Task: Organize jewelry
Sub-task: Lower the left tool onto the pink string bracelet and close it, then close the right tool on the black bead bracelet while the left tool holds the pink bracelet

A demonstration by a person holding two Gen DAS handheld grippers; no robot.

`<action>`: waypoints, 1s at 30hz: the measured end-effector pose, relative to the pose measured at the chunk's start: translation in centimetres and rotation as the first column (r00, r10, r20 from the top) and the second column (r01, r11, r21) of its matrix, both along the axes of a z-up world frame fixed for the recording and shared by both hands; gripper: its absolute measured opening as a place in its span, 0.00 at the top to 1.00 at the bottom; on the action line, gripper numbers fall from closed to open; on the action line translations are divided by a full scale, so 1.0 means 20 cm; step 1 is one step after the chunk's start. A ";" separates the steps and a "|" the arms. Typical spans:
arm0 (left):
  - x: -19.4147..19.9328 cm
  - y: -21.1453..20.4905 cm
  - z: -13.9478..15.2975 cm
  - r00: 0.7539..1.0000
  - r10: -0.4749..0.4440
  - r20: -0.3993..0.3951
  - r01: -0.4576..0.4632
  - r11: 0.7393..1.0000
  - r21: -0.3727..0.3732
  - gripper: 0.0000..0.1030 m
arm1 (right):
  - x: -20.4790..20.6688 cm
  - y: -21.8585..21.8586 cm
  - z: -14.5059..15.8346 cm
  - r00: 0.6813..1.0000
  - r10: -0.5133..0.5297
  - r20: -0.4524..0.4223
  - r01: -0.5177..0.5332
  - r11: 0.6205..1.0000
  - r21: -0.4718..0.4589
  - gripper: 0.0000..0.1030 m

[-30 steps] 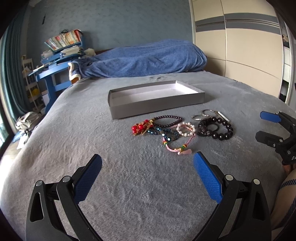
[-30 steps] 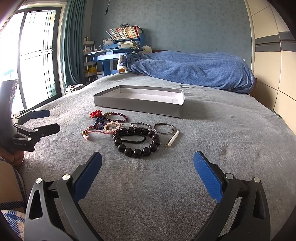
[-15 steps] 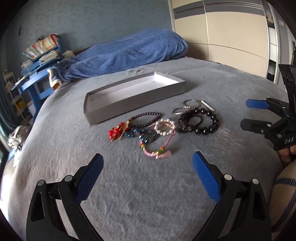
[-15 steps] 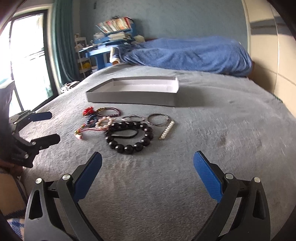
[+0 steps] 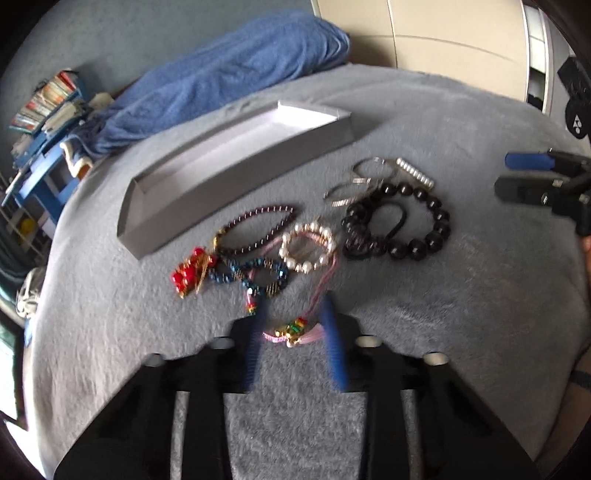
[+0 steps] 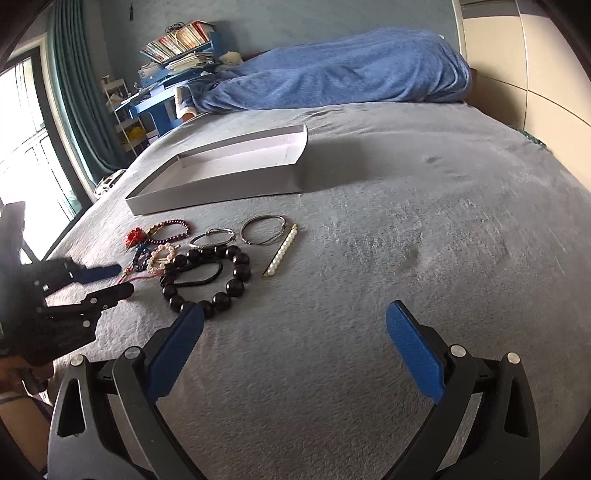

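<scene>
A pile of jewelry lies on the grey bed in front of an empty grey tray (image 5: 236, 173). My left gripper (image 5: 293, 314) has its fingers narrowed around the beaded end of a pink cord bracelet (image 5: 291, 330), still with a gap, so it is partly open. Beyond lie a pearl bracelet (image 5: 308, 247), a blue bead bracelet (image 5: 258, 273), a red charm (image 5: 188, 273), a dark red bead bracelet (image 5: 258, 229), a black bead bracelet (image 5: 402, 225) and silver bangles (image 5: 365, 177). My right gripper (image 6: 295, 332) is open and empty, near the black beads (image 6: 210, 277). The tray also shows in the right wrist view (image 6: 221, 173).
A blue blanket (image 6: 332, 70) is heaped at the head of the bed. A blue desk with books (image 6: 173, 55) stands beyond the bed near the window. A wardrobe (image 5: 424, 33) is to the right. A pearl hair clip (image 6: 280, 251) lies beside the bangles.
My left gripper has moved forward and down to the pink cord bracelet and its fingers have closed in around it. My right gripper has moved slightly nearer the black beads and stays open.
</scene>
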State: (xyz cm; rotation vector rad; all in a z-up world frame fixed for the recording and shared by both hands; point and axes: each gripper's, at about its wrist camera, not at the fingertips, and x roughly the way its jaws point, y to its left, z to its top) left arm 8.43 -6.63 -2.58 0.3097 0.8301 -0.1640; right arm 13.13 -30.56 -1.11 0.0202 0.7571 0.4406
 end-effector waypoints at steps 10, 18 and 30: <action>-0.17 0.16 0.03 0.998 0.045 0.041 -0.040 0.992 -0.122 0.94 | 0.05 0.08 0.02 0.999 0.036 -0.004 -0.036 0.999 -0.007 0.05; -0.29 0.27 -0.01 0.996 0.074 0.041 -0.063 0.972 -0.227 0.94 | 0.15 0.16 0.02 0.999 0.026 -0.024 -0.027 0.999 -0.041 0.28; -0.21 0.30 -0.05 0.997 0.079 -0.004 -0.077 0.964 -0.255 0.81 | 0.29 0.50 0.07 0.989 0.135 -0.058 -0.140 0.984 -0.107 0.28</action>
